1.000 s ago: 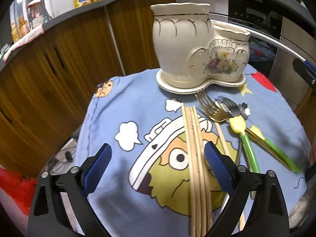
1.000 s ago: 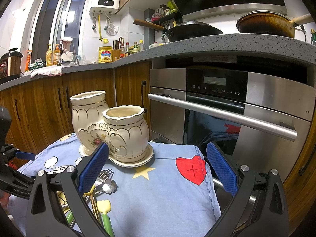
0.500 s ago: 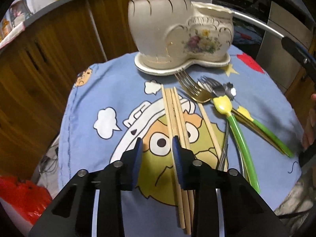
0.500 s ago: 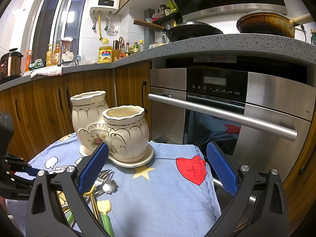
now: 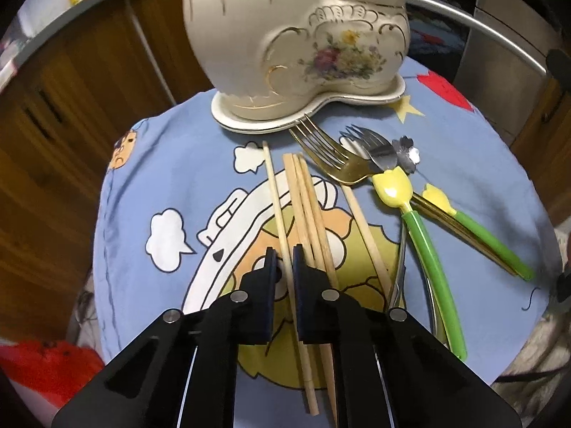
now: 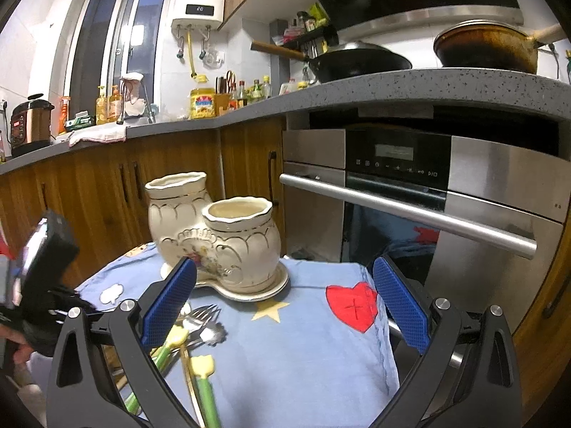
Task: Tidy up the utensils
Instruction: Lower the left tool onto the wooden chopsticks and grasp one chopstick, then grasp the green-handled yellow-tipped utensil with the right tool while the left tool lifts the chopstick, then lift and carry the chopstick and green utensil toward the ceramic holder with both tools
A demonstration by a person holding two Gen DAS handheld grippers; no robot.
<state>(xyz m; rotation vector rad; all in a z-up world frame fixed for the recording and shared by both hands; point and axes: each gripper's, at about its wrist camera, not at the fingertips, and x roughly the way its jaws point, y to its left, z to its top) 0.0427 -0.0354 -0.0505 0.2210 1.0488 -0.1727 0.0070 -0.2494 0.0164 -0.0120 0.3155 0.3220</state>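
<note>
Several wooden chopsticks (image 5: 308, 199) lie on the blue cartoon cloth (image 5: 160, 164) in the left wrist view. My left gripper (image 5: 284, 255) points down at them and its jaws are closing. One chopstick (image 5: 274, 185), skewed left of the bundle, is pinched between the pads. A gold fork (image 5: 328, 153), a silver fork (image 5: 371, 146) and two green-handled utensils (image 5: 428, 249) lie to the right. The cream ceramic double holder (image 5: 285, 35) stands behind them on its saucer. My right gripper (image 6: 283, 274) hovers open over the cloth, facing the holder (image 6: 221, 228), with nothing between its fingers.
An oven with a steel bar handle (image 6: 410, 210) stands close behind the small table on the right. Wooden cabinets (image 6: 89, 192) run along the left. The cloth's edge (image 5: 103, 214) drops off at the left. A red bag (image 5: 46, 367) lies on the floor.
My left gripper's jaws went from wide open to nearly together around one chopstick as it moved in and tilted down. That chopstick now lies apart from the bundle. The right gripper stayed still.
</note>
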